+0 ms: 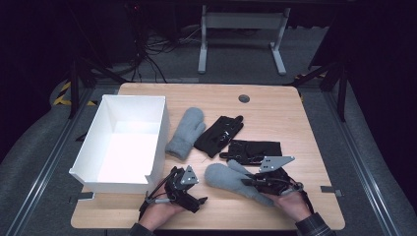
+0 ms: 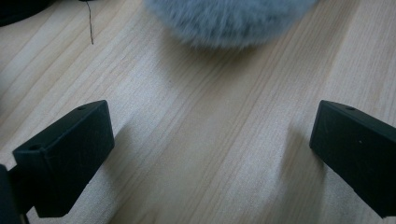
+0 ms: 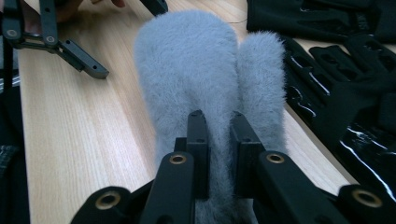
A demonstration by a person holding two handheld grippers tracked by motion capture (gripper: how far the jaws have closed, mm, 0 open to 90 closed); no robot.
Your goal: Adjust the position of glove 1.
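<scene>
Two fluffy grey mittens and two black gloves lie on the wooden table. The near grey mitten [image 1: 227,178] [image 3: 196,70] lies in front of me, and my right gripper [image 1: 249,181] [image 3: 217,133] is shut on its cuff end, with the jaws pinching the fleece. My left gripper [image 1: 187,186] [image 2: 212,122] stands open just above bare wood, left of that mitten, whose rounded tip [image 2: 229,21] lies just beyond its jaws. The far grey mitten [image 1: 186,132] lies beside the white box [image 1: 93,147]. One black glove [image 1: 219,135] and another black glove [image 1: 253,151] [image 3: 345,93] lie mid-table.
The open white box takes up the table's left half; its near wall stands close to my left gripper. A round cable hole [image 1: 244,98] sits near the far edge. A table frame and cables are on the floor beyond.
</scene>
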